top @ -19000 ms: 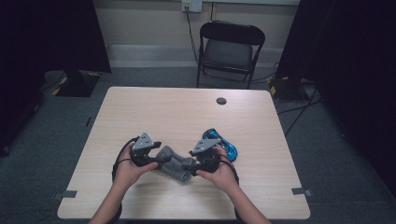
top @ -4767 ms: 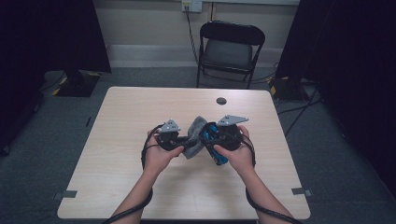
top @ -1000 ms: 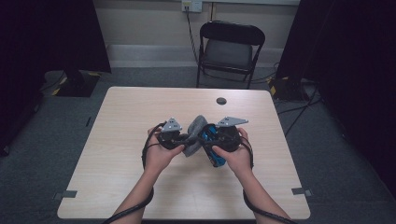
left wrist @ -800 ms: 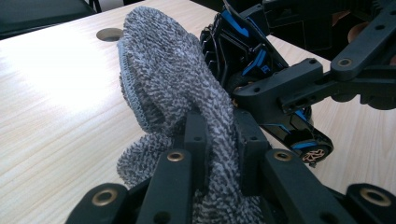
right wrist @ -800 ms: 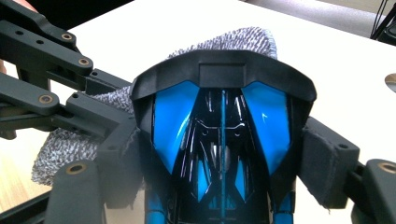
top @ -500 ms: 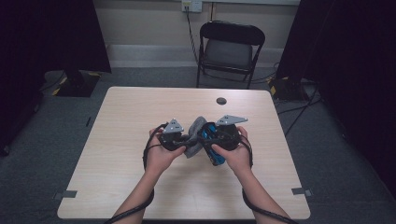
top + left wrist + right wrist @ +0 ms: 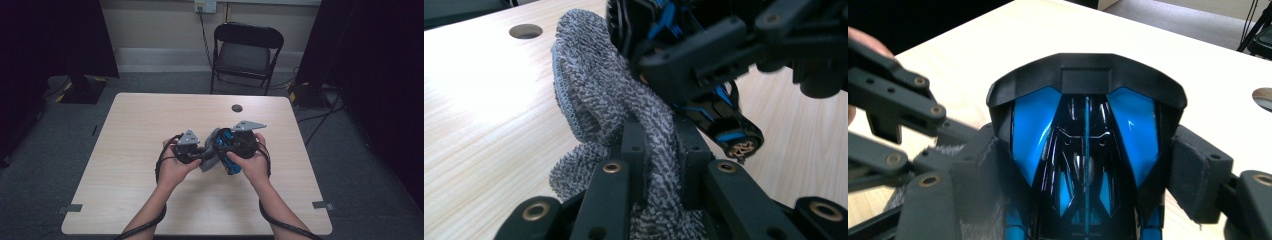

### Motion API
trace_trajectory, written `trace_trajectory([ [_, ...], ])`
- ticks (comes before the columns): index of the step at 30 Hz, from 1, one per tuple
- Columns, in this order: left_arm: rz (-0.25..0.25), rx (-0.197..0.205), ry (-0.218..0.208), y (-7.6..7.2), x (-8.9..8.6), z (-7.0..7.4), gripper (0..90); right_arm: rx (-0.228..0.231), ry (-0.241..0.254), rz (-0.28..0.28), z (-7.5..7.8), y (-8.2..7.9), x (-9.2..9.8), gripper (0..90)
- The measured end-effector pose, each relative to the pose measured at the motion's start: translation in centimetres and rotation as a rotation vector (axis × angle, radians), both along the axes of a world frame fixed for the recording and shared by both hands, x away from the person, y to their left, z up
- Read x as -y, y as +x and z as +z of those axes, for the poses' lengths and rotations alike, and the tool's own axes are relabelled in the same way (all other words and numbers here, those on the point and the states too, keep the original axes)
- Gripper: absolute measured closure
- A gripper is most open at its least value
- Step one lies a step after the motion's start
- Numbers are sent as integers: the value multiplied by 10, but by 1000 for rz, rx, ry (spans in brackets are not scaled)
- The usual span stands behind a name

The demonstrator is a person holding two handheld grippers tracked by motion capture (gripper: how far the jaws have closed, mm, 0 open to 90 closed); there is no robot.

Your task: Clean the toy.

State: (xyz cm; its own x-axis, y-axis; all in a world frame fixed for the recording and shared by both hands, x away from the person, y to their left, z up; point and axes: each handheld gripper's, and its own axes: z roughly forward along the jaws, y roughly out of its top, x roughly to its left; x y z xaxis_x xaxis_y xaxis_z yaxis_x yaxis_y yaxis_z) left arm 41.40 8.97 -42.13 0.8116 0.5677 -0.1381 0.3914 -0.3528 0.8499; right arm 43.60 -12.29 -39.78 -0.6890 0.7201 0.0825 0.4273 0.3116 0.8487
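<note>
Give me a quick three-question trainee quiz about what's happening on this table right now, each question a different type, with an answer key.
1. True or false: the left hand-held gripper is shut on the grey knitted cloth.
2. Multiple choice: what sits between the jaws of the right hand-held gripper? A) a glossy blue-and-black toy car B) a red mug C) a metal spoon
3. Fill in: behind the light wooden table stands a black folding ____.

Key: 1 true; 2 A; 3 chair
</note>
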Motion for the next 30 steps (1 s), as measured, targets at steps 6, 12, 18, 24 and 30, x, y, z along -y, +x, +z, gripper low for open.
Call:
trace_trajectory([
  [6, -24, -8, 0, -5, 9, -7, 782, 11, 12, -14, 7, 3, -1, 256],
  [12, -46, -15, 12, -10, 16, -13, 783, 13, 9, -23, 10, 7, -2, 256],
  [18, -63, -19, 20, -13, 21, -18, 783, 14, 15, -19, 14, 9, -3, 255],
  [24, -75, -21, 23, -16, 25, -22, 783, 18, 19, -17, 17, 10, -5, 255],
  [30, -83, -33, 17, -18, 28, -25, 783, 18, 27, -17, 19, 11, -4, 255],
])
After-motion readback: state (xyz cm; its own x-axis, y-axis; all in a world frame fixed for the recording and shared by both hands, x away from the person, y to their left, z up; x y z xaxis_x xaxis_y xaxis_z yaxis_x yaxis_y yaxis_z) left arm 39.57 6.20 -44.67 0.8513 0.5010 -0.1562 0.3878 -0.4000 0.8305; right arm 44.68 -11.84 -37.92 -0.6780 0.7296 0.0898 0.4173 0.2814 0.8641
